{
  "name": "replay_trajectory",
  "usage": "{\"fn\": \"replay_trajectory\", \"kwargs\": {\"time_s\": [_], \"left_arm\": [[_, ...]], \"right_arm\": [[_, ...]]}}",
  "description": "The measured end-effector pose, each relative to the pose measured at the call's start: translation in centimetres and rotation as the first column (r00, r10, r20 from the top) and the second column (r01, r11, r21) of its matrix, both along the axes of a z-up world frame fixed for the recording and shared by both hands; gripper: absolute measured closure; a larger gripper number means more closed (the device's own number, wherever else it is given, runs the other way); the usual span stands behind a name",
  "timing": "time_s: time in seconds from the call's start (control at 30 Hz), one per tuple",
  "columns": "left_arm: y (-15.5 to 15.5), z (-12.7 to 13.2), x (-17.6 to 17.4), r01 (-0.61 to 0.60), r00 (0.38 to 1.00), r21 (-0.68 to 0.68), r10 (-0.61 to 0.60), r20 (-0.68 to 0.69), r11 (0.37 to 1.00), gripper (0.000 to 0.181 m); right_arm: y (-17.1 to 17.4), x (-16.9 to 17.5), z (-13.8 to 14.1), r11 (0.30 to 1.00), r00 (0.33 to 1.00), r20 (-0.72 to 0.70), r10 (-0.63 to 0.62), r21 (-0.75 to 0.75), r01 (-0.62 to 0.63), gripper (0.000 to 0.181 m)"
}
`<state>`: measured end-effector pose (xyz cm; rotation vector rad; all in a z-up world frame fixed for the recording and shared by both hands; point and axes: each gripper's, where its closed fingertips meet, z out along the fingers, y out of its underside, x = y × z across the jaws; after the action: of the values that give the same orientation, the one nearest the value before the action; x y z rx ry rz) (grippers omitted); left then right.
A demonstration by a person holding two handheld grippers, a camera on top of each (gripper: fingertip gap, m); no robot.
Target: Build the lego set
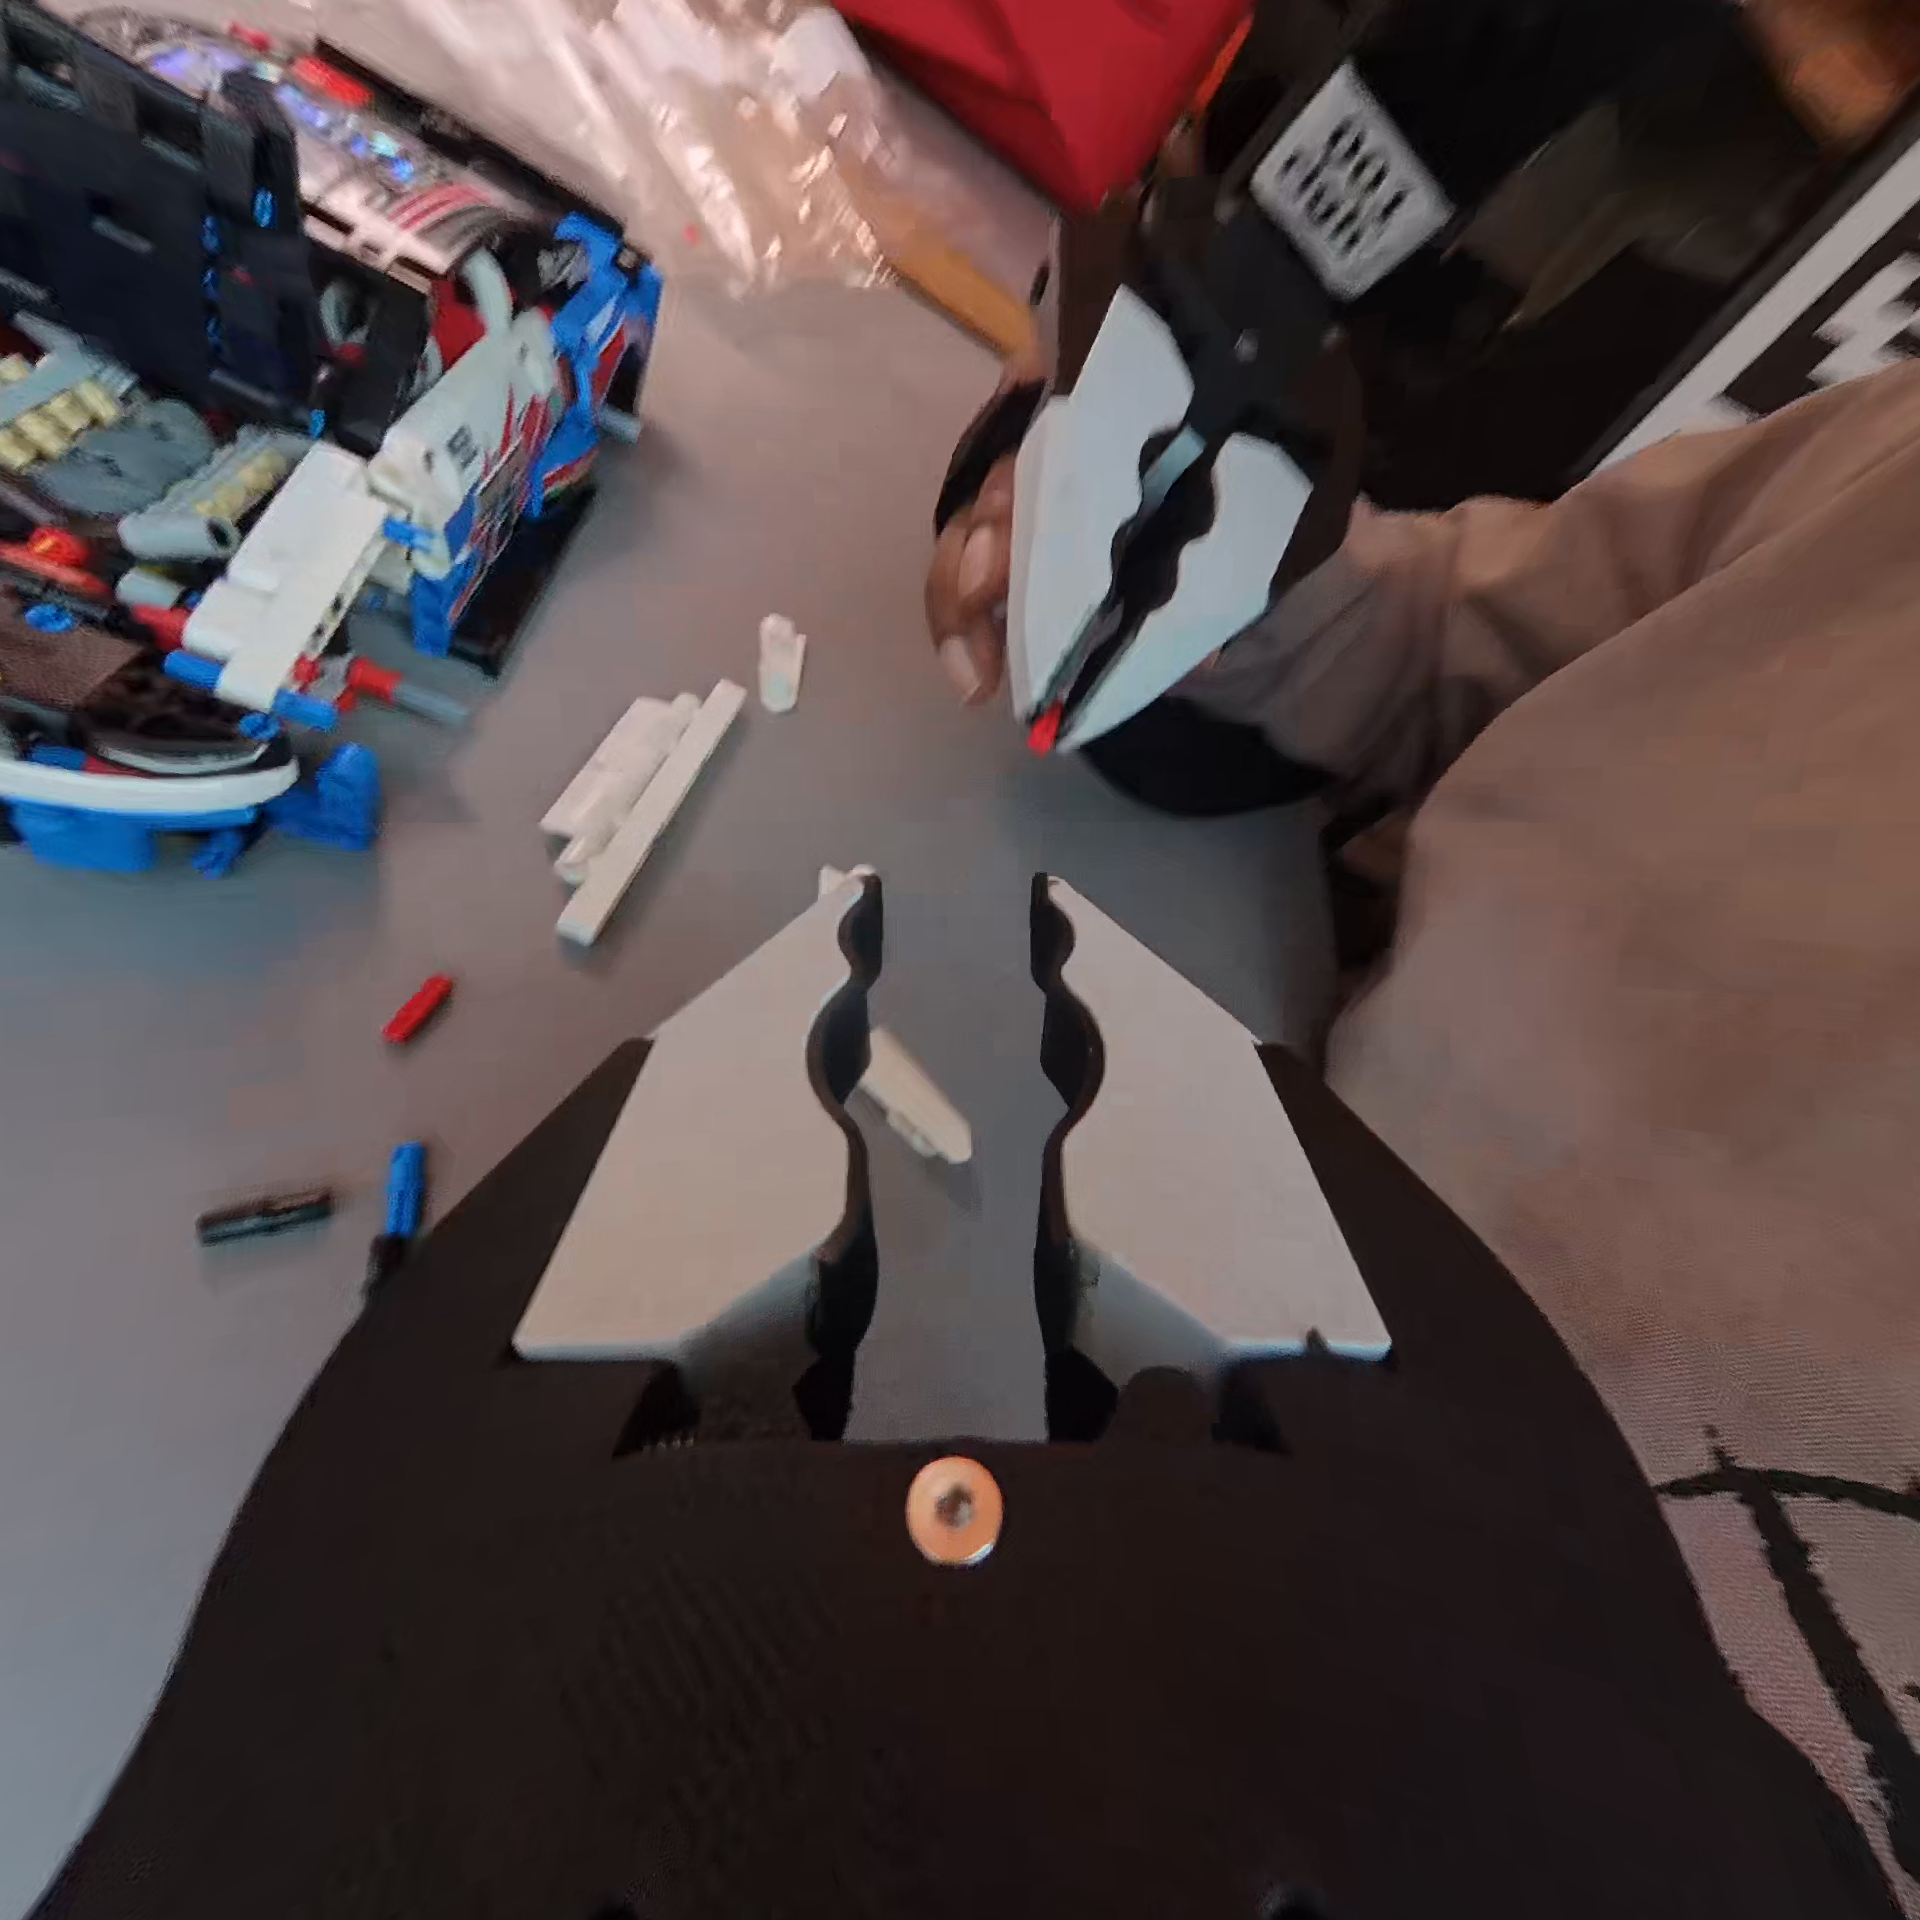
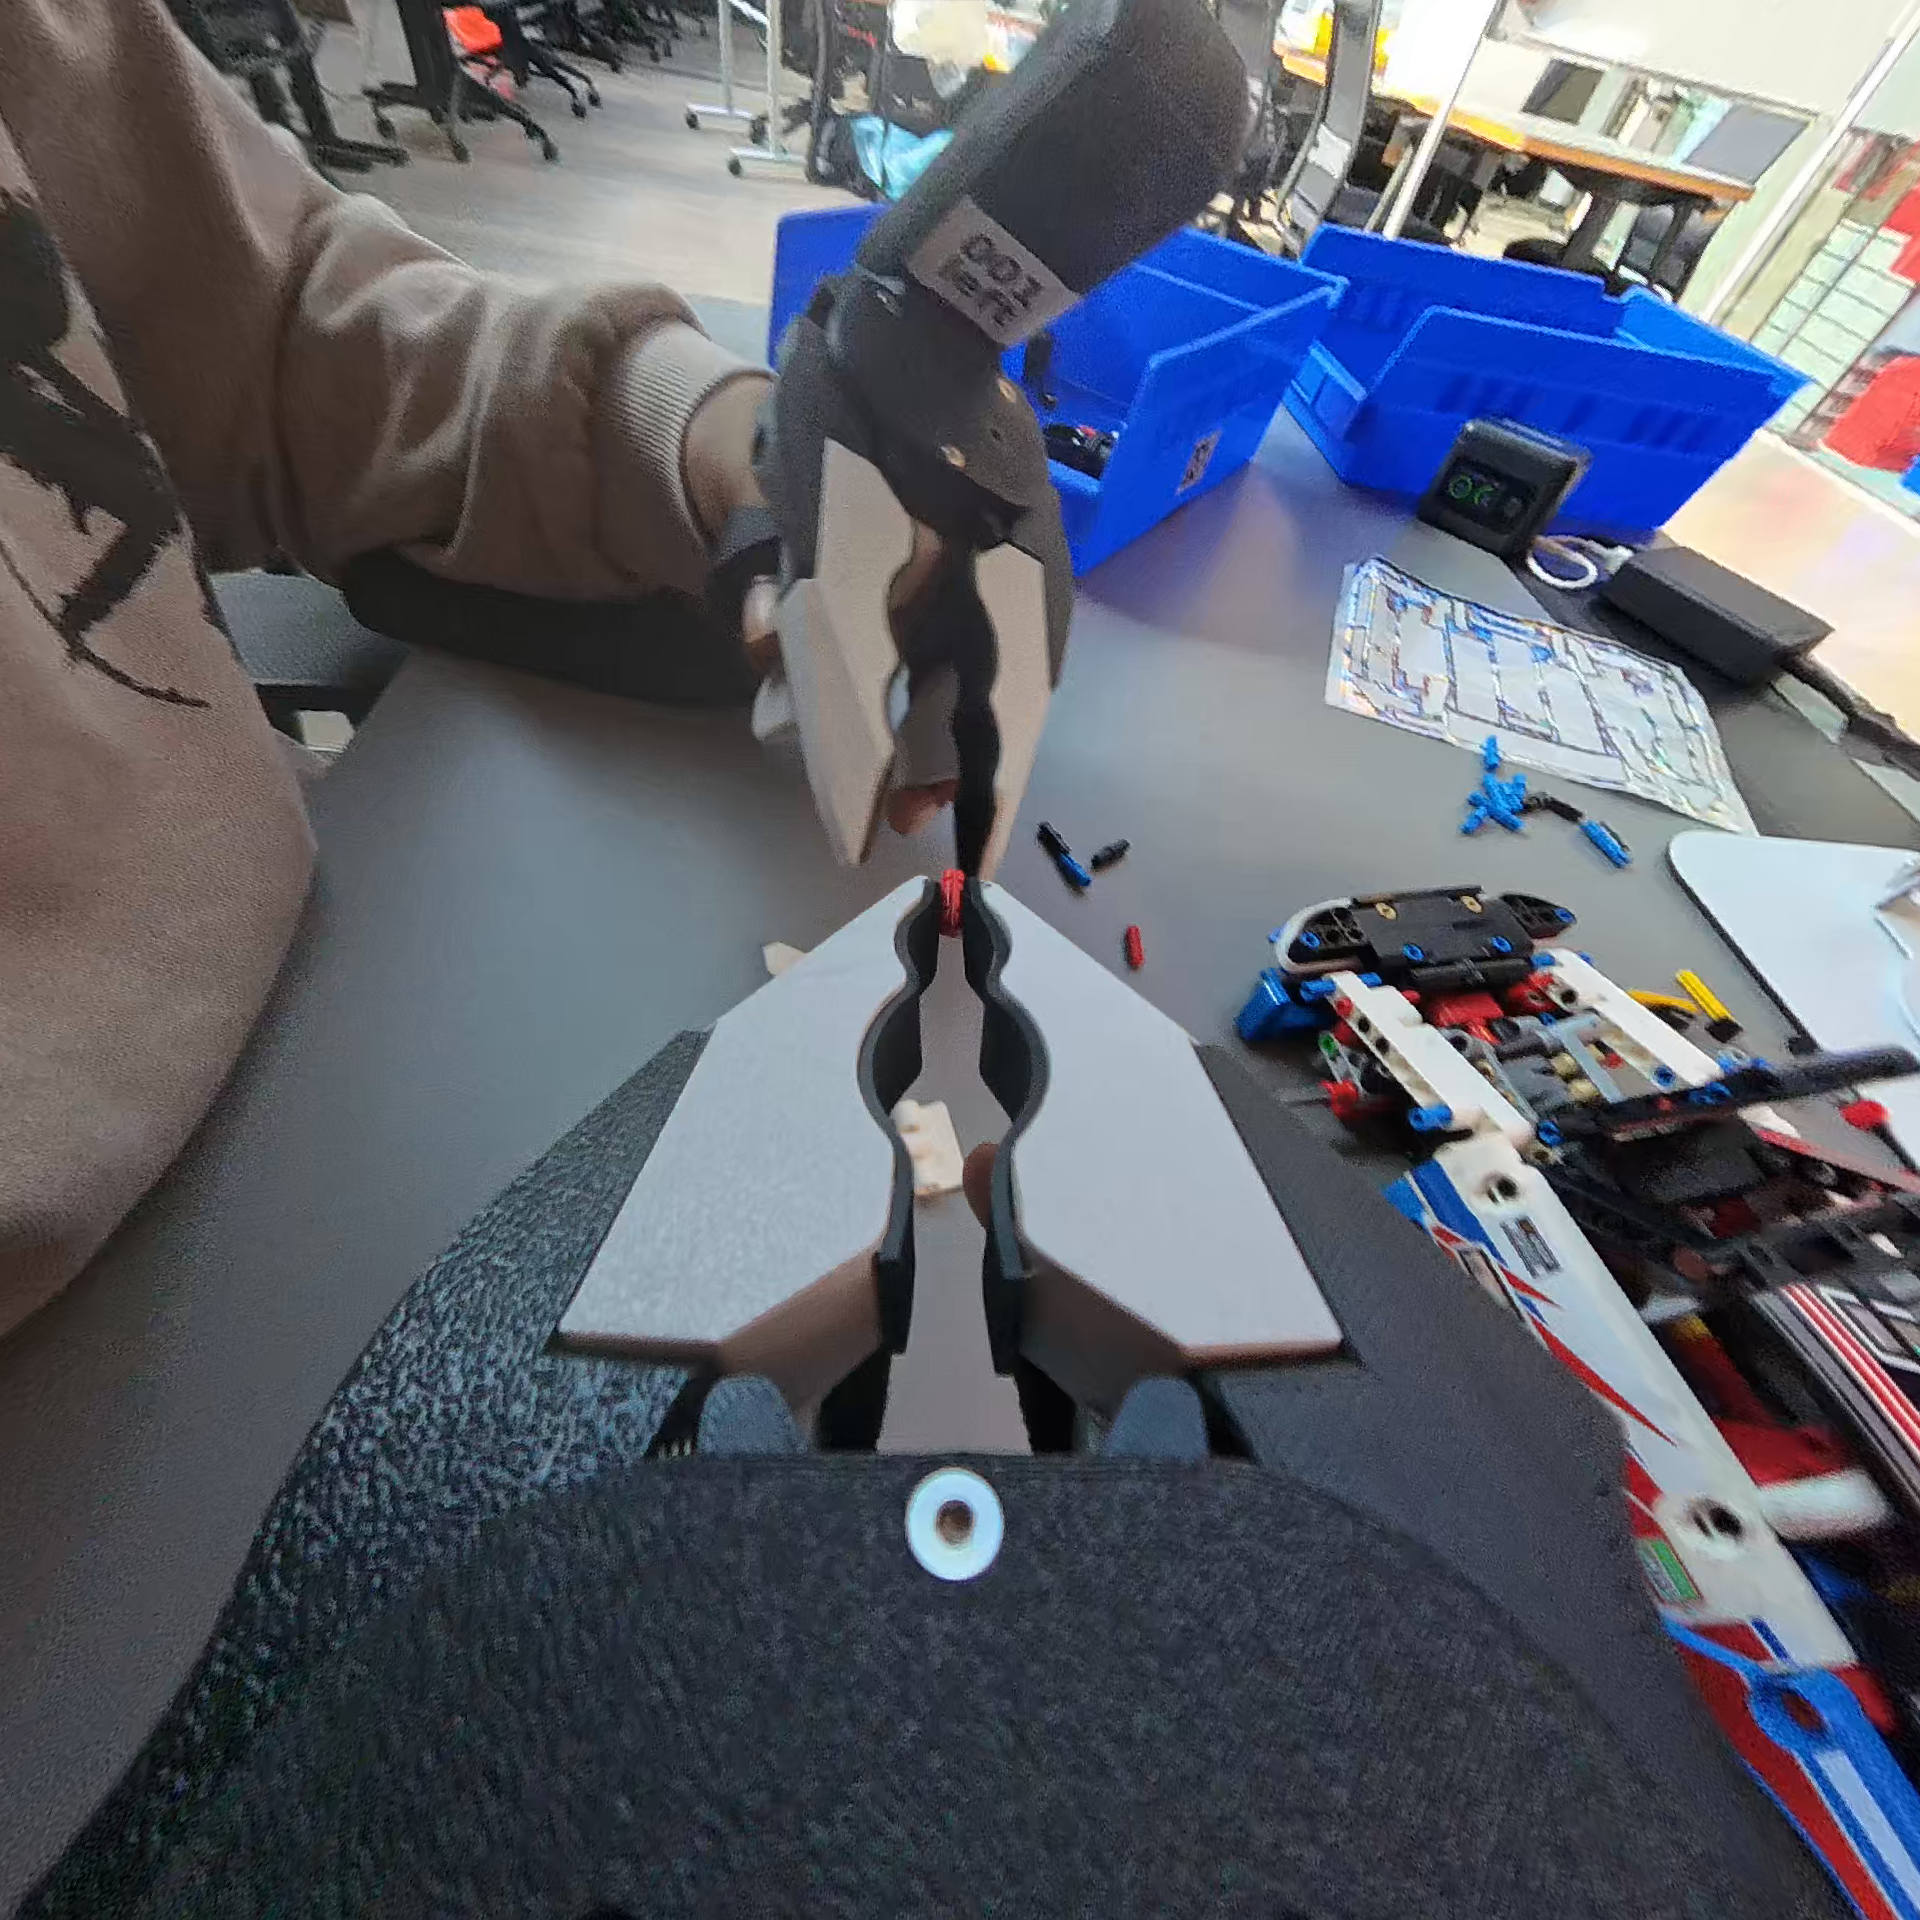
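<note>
The partly built Lego car (image 1: 312, 499) in white, blue, red and black sits on the grey table at the left; it also shows in the right wrist view (image 2: 1558, 1122) at the right. My right gripper (image 2: 951, 902) is shut on a small red pin (image 2: 951, 902), held above the table. In the left wrist view the right gripper (image 1: 1049, 727) hangs at the upper right with the red pin (image 1: 1042, 729) at its tips. My left gripper (image 1: 956, 894) is open and empty above a small white piece (image 1: 914, 1107). In the right wrist view the left gripper (image 2: 925, 852) stands just beyond the red pin.
Loose parts lie on the table: a long white beam (image 1: 649, 810), a small white piece (image 1: 781, 665), a red pin (image 1: 418, 1008), a blue pin (image 1: 405, 1184), a black pin (image 1: 265, 1214). Blue bins (image 2: 1558, 384), an instruction sheet (image 2: 1527, 686) and a black device (image 2: 1496, 488) stand behind. My left and right fingertips are right by each other. The small white piece (image 1: 914, 1107) is about 7 cm from my left fingertips.
</note>
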<state>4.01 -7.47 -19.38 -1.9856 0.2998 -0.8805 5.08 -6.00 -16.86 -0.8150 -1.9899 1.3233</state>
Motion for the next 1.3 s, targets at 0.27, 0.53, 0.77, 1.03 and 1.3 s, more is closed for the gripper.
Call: {"fn": "replay_trajectory", "kwargs": {"time_s": [0.27, 0.53, 0.77, 1.03, 1.3], "left_arm": [[-2.0, -5.9, 0.3, -0.18, 0.884, -0.196, 0.07, -0.462, 0.964, 0.146], [-2.0, -6.5, 0.4, -0.226, 0.734, -0.1, 0.102, -0.671, 0.969, 0.167], [-1.5, -3.5, 2.6, -0.049, 0.974, -0.117, 0.021, -0.225, 0.992, 0.17], [-0.4, 1.2, 5.3, 0.206, 0.974, 0.059, -0.211, 0.085, 0.977, 0.17], [0.7, -0.6, 5.1, 0.27, 0.96, 0.025, -0.272, 0.064, 0.962, 0.17]], "right_arm": [[3.4, 0.0, -1.7, 0.994, 0.994, 0.05, -0.098, 0.048, 0.095, 0.179], [3.2, 1.5, -2.3, 0.995, 0.995, 0.045, -0.089, 0.043, 0.087, 0.179], [1.7, 3.1, -1.3, 1.0, 0.999, -0.037, -0.012, 0.028, 0.013, 0.179], [-0.2, 4.2, -0.1, 0.996, 0.991, -0.11, 0.076, 0.053, -0.07, 0.179], [0.4, 4.3, -2.4, 0.99, 0.996, -0.003, 0.094, 0.104, -0.094, 0.18]]}}
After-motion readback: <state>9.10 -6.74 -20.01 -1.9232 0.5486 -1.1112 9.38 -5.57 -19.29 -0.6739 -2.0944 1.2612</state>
